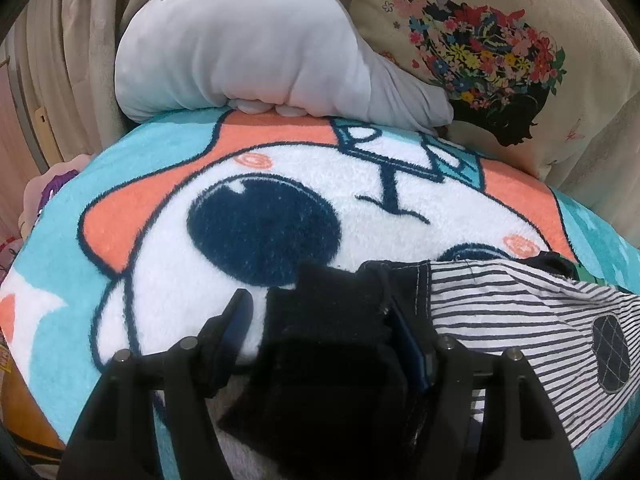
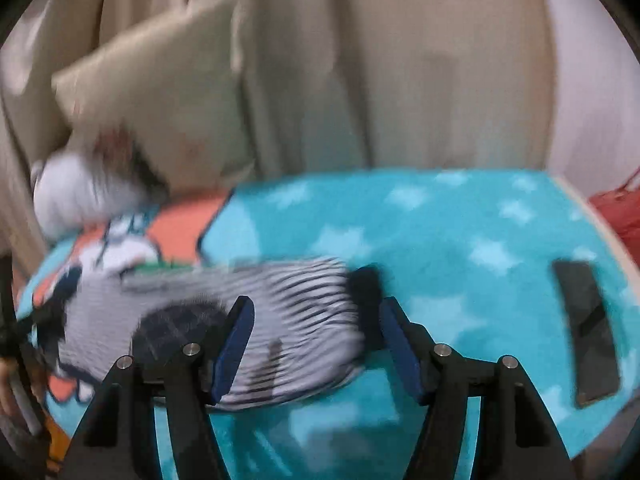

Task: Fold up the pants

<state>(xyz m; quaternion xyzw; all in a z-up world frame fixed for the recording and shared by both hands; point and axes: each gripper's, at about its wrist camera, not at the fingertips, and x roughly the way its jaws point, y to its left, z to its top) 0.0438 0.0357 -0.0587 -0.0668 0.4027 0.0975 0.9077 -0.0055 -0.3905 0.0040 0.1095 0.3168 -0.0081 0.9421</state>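
Note:
The pants (image 1: 500, 304) are white with thin dark stripes and a dark quilted patch (image 1: 610, 354), and they lie on a teal cartoon blanket (image 1: 168, 152). Their black end piece (image 1: 328, 320) sits between the fingers of my left gripper (image 1: 316, 304). It rests against the right finger, and a strip of blanket shows beside the left pad, so the jaws stand open. In the blurred right wrist view, my right gripper (image 2: 316, 304) hangs open over the striped pants (image 2: 288, 312). A black cuff (image 2: 366, 300) lies just beyond the gap, and neither pad presses on cloth.
A grey plush cushion (image 1: 248, 52) and a floral pillow (image 1: 480, 40) lie at the blanket's far edge, with beige curtains behind. A dark phone (image 2: 588, 332) lies on the blanket (image 2: 460, 248) to the right of the pants. Something red (image 2: 620, 216) sits past the right edge.

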